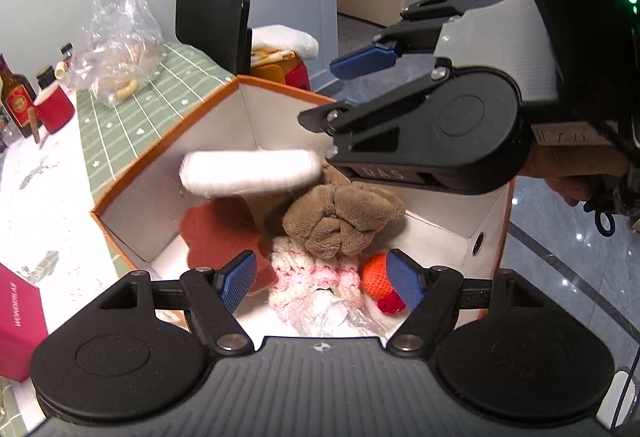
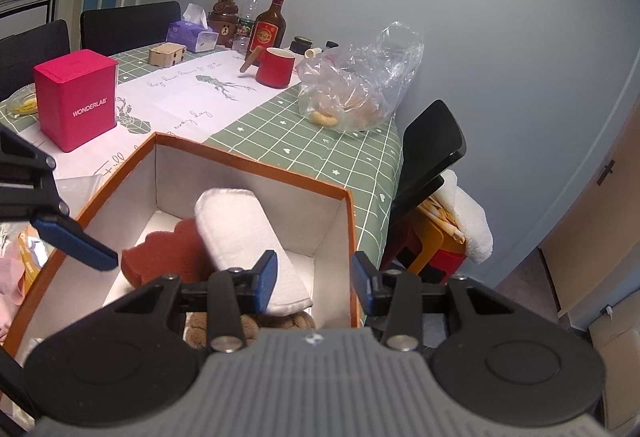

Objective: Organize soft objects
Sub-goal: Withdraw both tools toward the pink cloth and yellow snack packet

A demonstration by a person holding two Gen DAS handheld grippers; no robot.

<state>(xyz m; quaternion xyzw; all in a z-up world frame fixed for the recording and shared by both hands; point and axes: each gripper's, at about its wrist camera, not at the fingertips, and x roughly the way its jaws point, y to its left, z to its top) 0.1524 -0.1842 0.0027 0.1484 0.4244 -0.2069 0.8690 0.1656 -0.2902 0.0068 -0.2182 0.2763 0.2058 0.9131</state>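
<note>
Mostly done: this is my judgement, because many soft things already lie inside the orange-rimmed cardboard box with white inner walls (image 1: 168, 141).
Box place: it stands at the edge of the table with the green checked cloth (image 2: 320, 141), near the corner by the black chair (image 2: 434, 141).
Already in the box: a brown plush toy (image 1: 340, 217), a rust-red sponge-like piece (image 1: 216, 233), a pink and white crocheted piece (image 1: 316, 273), an orange crocheted ball (image 1: 376, 273) and some crumpled clear plastic (image 1: 336, 317).
White folded towel (image 2: 244, 233): it is over the box interior, blurred in the left view, with no gripper around it; I think it is falling or just landing, leaning toward the far wall.
My right gripper (image 2: 314, 277): jaws apart, empty, above the right rim of the box.
My left gripper (image 1: 320, 283): also wide apart and empty, over the near part of the box.
What is left: on the table I see only hard things, a magenta cube box (image 2: 76, 101), a red mug (image 2: 276, 67) and a clear plastic bag with bread (image 2: 356, 89). Something pink shows at the left border of the right view; I cannot tell what it is.
</note>
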